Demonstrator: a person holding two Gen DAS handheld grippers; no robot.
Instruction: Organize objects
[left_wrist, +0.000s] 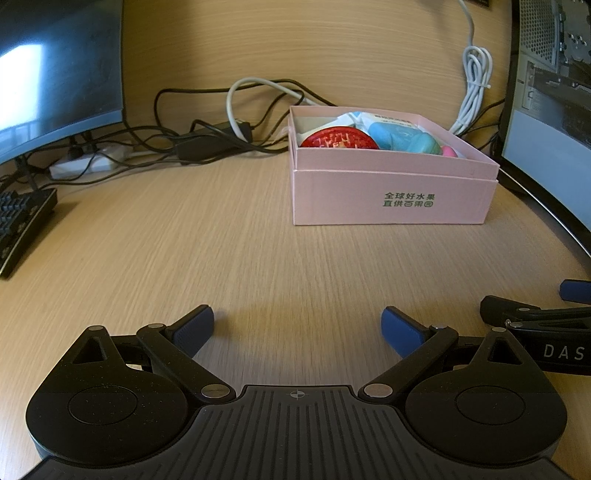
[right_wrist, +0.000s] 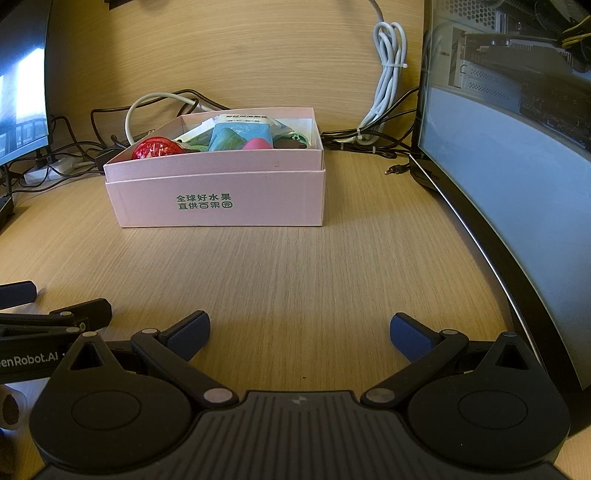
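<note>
Pink box (right_wrist: 221, 195): one, filled. Left claw (left_wrist: 298, 325), right claw (right_wrist: 300, 330): both wide apart, holding nothing.

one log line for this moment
left gripper: open, empty | right gripper: open, empty | pink box: on desk, lidless, filled

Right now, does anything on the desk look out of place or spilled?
Nothing is spilled. The pink box stands upright with its items inside. Only the cables behind it lie tangled on the desk.
</note>
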